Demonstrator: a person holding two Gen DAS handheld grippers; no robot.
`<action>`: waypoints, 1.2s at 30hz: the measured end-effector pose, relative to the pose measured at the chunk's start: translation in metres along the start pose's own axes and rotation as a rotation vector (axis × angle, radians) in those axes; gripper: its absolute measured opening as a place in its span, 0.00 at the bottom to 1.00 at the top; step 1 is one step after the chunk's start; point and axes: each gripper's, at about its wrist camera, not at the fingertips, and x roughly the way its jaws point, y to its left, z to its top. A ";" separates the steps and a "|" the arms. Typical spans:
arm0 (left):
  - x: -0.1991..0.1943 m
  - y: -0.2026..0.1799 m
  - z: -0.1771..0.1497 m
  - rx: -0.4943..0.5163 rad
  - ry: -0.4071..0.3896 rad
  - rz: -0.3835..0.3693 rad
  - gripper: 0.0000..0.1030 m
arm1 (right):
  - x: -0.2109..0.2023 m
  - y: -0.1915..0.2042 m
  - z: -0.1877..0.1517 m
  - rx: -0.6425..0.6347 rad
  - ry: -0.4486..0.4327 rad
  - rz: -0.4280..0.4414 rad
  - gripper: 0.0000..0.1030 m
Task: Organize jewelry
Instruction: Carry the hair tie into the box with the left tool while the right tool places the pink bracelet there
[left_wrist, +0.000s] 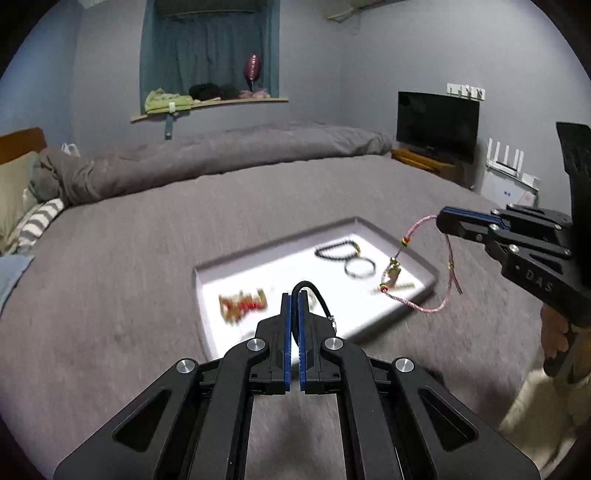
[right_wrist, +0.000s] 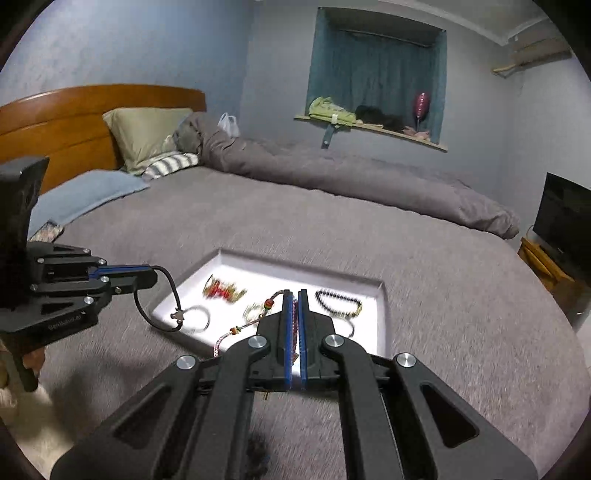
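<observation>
Grey bed (left_wrist: 147, 258) — pink cord bracelet (left_wrist: 413, 236) between right jaws.

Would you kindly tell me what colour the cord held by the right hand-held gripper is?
Pink woven cord with red, yellow and green beads, clearest in the left wrist view.

my left gripper (left_wrist: 294, 295) is matt black plastic with bright metal pivot screws, and its blue pads (left_wrist: 287, 325) look ribbed. they pinch a smooth, slightly glossy black cord (left_wrist: 317, 295) with a small metal clasp. my right gripper (right_wrist: 294, 295) has the same matt plastic finish, and between its jaws runs a woven pink string bracelet (right_wrist: 243, 326) with little coloured beads. the tray (right_wrist: 380, 321) below looks like smooth white card, glaring under the light. the bedspread (right_wrist: 424, 295) is rough, matt grey cloth. the headboard (right_wrist: 74, 110) is glossy varnished wood.
</observation>
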 end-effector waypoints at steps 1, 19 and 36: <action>0.008 0.003 0.007 -0.005 0.002 0.001 0.03 | 0.007 -0.003 0.003 0.005 0.010 -0.005 0.03; 0.180 0.025 0.050 -0.081 0.262 -0.045 0.03 | 0.119 -0.022 -0.032 0.059 0.236 -0.014 0.03; 0.211 0.019 0.044 -0.060 0.363 -0.014 0.31 | 0.128 -0.032 -0.046 0.114 0.309 -0.037 0.03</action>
